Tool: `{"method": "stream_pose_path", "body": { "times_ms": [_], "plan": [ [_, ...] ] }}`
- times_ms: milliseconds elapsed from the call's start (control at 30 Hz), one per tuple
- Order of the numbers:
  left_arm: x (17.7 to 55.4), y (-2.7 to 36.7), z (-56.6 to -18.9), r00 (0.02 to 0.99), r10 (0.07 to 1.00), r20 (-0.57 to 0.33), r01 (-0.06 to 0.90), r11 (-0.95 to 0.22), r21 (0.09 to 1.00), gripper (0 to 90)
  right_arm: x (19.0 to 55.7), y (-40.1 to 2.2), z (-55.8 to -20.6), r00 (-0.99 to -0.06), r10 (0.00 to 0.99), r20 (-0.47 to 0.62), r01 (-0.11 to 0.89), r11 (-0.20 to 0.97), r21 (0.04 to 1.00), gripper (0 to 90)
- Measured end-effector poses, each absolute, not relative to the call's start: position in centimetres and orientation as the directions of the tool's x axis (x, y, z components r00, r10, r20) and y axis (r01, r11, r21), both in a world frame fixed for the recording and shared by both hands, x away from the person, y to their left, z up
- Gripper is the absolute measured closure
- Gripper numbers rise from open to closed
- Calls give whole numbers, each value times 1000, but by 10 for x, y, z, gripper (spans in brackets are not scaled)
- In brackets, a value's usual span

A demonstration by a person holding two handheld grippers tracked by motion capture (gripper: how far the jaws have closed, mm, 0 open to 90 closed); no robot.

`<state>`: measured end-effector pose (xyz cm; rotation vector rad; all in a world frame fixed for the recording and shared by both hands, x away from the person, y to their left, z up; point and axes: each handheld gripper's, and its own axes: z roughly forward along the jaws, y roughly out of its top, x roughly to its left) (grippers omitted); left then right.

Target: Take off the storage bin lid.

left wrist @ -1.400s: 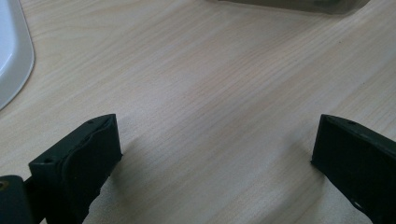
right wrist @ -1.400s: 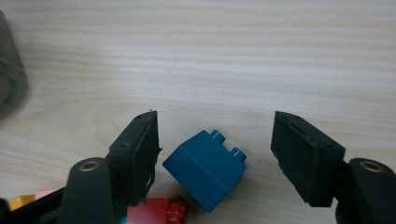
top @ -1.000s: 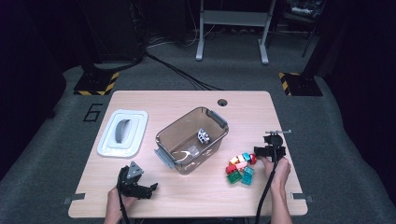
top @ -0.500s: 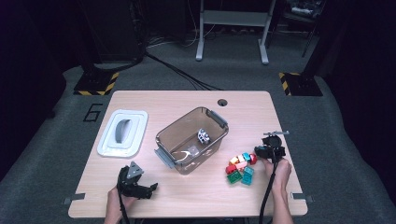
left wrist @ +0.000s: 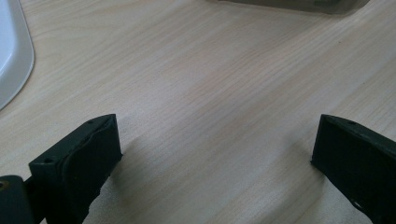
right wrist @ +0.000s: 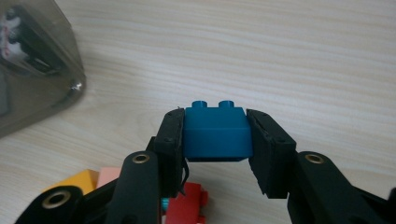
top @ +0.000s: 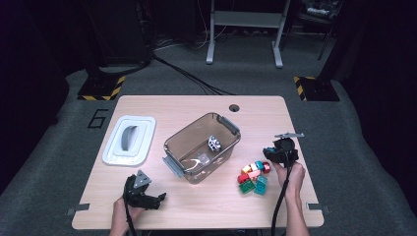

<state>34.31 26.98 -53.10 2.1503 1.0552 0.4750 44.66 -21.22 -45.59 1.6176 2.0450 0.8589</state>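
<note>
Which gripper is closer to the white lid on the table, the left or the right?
Left. The left gripper sits below the white lid, near the table's front edge. The right gripper is far across, beyond the clear bin, holding a blue brick.

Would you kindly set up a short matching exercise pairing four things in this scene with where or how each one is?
Things:
1. blue brick
2. white lid
3. clear bin
4. left gripper

States:
A. open above bare wood
B. lying flat at the table's left side
C. clamped between the right gripper's jaws
D. standing mid-table with a small black-and-white object inside

Pairs: 1-C, 2-B, 3-D, 4-A
</note>
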Motion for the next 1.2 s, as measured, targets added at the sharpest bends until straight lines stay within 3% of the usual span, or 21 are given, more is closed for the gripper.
{"method": "stream_pose_path", "body": {
  "times_ms": [500, 1200],
  "plan": [
    [344, 271, -530, 612, 790, 22, 549, -445, 708, 11, 453, -187, -432, -341, 938, 52, 675, 206, 709, 589],
    [344, 271, -530, 613, 790, 22, 548, -445, 708, 12, 464, -170, -392, -383, 923, 36, 621, 228, 750, 589]
  ]
}}
